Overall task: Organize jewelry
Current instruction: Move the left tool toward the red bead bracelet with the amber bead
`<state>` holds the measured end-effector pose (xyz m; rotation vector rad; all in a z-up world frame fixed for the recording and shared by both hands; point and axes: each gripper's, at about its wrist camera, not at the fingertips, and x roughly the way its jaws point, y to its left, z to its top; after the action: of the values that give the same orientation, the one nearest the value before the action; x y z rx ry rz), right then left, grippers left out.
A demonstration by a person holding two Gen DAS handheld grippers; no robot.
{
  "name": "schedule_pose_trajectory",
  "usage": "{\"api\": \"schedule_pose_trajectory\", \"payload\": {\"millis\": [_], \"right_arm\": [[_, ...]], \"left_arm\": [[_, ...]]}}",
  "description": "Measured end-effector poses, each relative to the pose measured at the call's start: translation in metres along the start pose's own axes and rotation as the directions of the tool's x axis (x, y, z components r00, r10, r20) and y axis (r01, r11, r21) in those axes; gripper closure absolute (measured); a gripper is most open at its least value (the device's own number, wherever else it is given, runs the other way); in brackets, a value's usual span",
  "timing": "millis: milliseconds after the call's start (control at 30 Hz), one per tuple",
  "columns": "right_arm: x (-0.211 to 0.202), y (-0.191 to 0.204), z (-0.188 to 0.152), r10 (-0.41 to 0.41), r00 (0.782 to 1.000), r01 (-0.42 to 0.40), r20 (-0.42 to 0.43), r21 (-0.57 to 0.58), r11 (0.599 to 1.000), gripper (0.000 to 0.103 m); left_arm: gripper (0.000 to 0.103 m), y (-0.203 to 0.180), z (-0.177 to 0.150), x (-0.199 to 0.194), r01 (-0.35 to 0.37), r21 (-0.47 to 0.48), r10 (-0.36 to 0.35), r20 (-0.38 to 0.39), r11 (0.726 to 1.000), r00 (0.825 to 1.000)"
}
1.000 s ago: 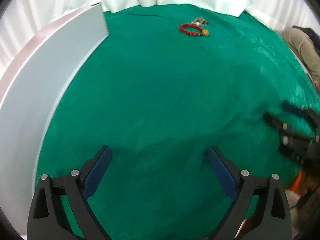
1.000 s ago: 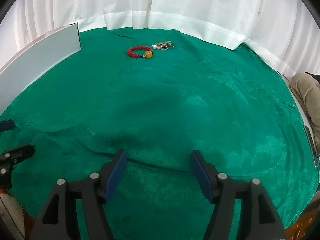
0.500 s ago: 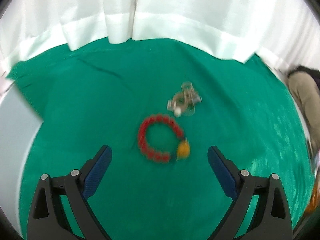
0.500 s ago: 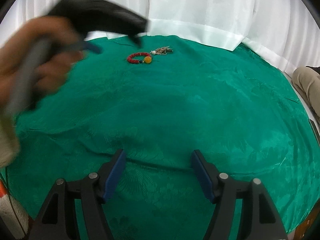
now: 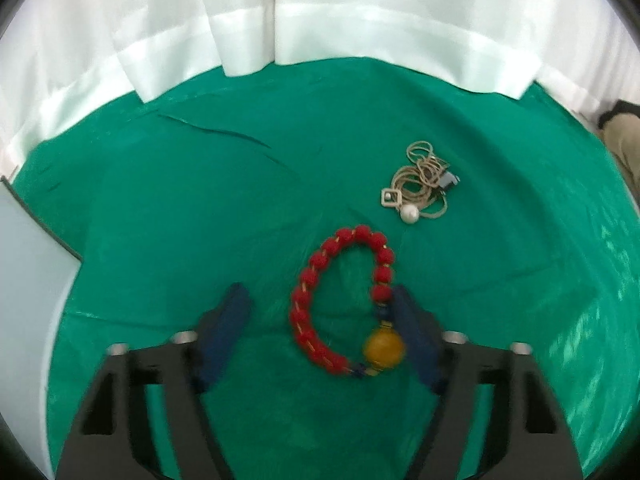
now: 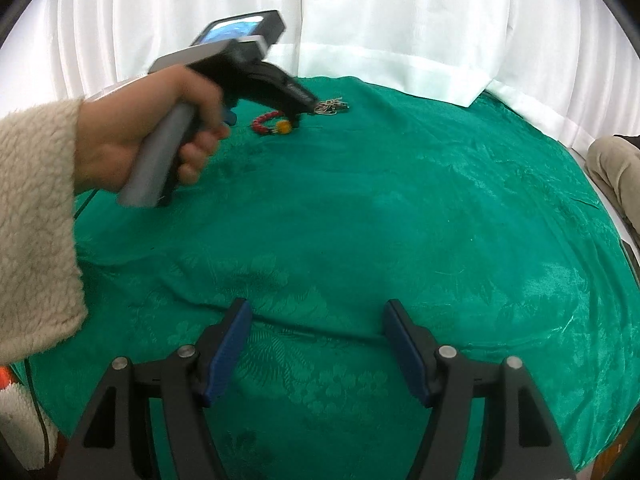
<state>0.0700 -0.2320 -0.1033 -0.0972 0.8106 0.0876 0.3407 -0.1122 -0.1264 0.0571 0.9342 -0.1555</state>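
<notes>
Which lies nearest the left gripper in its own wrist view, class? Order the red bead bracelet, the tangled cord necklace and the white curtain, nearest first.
1. Red bead bracelet: between the open fingers of the left gripper, nearer the right one.
2. Tangled cord necklace: beyond it, to the right.
3. White curtain: at the back edge.

Grey board (image 5: 28,292) at 9 o'clock cut by frame edge. Left gripper (image 6: 298,114) tips motion-blurred at 12 o'clock, hiding part of red bracelet (image 6: 266,123). Necklace tangle (image 6: 332,106) too small to resolve.
</notes>
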Motion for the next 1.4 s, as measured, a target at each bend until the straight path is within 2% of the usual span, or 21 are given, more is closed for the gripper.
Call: {"api": "schedule_pose_trajectory", "payload": {"millis": [33,100,133,333,600,633,667,700,767,867,933,1133,1267,1400], "right_arm": [[0.000,0.000,0.000,-0.001,1.000,0.001,0.000,0.001,1.000,0.033],[0.000,0.000,0.001,-0.006,1.000,0.006,-0.002,0.005,1.000,0.033],[0.001,0.000,0.002,-0.007,1.000,0.007,-0.004,0.006,1.000,0.033],[0.001,-0.001,0.004,-0.011,1.000,0.011,-0.017,0.012,1.000,0.033],[0.000,-0.002,0.003,-0.013,0.999,0.013,-0.032,0.013,1.000,0.033],[0.000,-0.002,0.004,-0.012,0.999,0.013,-0.035,0.013,1.000,0.033],[0.000,-0.002,0.004,-0.013,0.999,0.013,-0.039,0.013,1.000,0.033],[0.000,-0.002,0.004,-0.012,0.999,0.012,-0.045,0.013,1.000,0.033],[0.001,-0.003,0.007,-0.004,0.998,0.004,-0.070,0.012,1.000,0.033],[0.005,-0.008,0.018,0.038,0.989,-0.037,-0.145,0.007,0.999,0.033],[0.009,-0.016,0.031,0.099,0.978,-0.096,-0.182,0.025,0.995,0.033],[0.033,-0.042,0.098,0.195,0.964,-0.185,-0.183,0.072,0.980,0.033],[0.082,-0.067,0.156,0.233,0.965,-0.208,-0.123,0.188,0.960,0.033],[0.148,-0.063,0.207,0.297,0.944,-0.245,-0.146,0.292,0.924,0.033]], "left_arm": [[0.054,0.001,-0.004,-0.003,0.009,0.018,-0.009,0.002,1.000,1.000],[0.073,0.005,-0.013,-0.011,0.019,0.057,-0.019,0.000,0.998,1.000],[0.074,0.006,-0.016,-0.014,0.022,0.067,-0.022,-0.004,0.997,1.000],[0.074,0.032,-0.054,-0.042,0.038,0.079,-0.037,-0.012,0.996,0.999],[0.073,0.059,-0.104,-0.080,0.033,0.050,-0.032,-0.022,0.998,0.999],[0.071,0.061,-0.107,-0.082,0.031,0.047,-0.030,-0.023,0.998,0.999],[0.062,0.063,-0.110,-0.084,0.029,0.043,-0.028,-0.024,0.999,0.999],[0.042,0.066,-0.114,-0.087,0.021,0.036,-0.021,-0.025,0.999,0.999],[0.019,0.073,-0.122,-0.089,-0.002,0.017,0.003,-0.025,1.000,1.000],[0.014,0.083,-0.134,-0.092,0.006,0.007,-0.006,0.007,1.000,1.000],[0.009,0.084,-0.138,-0.093,0.005,0.011,-0.005,0.019,1.000,1.000],[0.003,0.085,-0.140,-0.094,0.009,0.012,-0.009,0.030,1.000,1.000],[0.003,0.087,-0.142,-0.095,0.012,0.008,-0.013,0.032,1.000,0.999],[0.003,0.088,-0.141,-0.095,0.013,0.009,-0.013,0.032,1.000,0.999]]}}
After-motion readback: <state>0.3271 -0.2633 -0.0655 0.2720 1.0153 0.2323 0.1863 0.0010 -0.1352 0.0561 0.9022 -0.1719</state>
